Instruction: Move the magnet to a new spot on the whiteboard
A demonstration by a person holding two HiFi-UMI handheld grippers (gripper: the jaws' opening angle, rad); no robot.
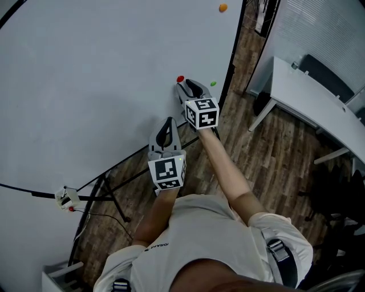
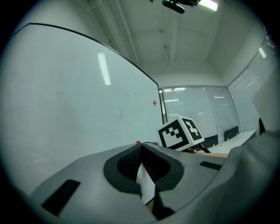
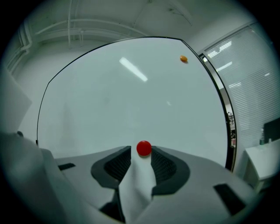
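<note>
A small red magnet (image 1: 180, 78) sticks to the whiteboard (image 1: 102, 74) near its right edge. My right gripper (image 1: 185, 85) points at the board with its tips right at the magnet. In the right gripper view the red magnet (image 3: 144, 148) sits in the gap at the tips of the right gripper (image 3: 141, 152). The jaws stand apart, and I see a sliver of board between the left tip and the magnet. My left gripper (image 1: 169, 121) hangs lower, close to the board, with its tips together and nothing in them. The left gripper (image 2: 141, 148) shows the same in its own view.
A green magnet (image 1: 213, 83) sits just right of the right gripper, and an orange magnet (image 1: 222, 7) is higher up near the board's black frame. The board stands on dark legs (image 1: 114, 197) over a wood floor. A white desk (image 1: 308, 97) stands to the right.
</note>
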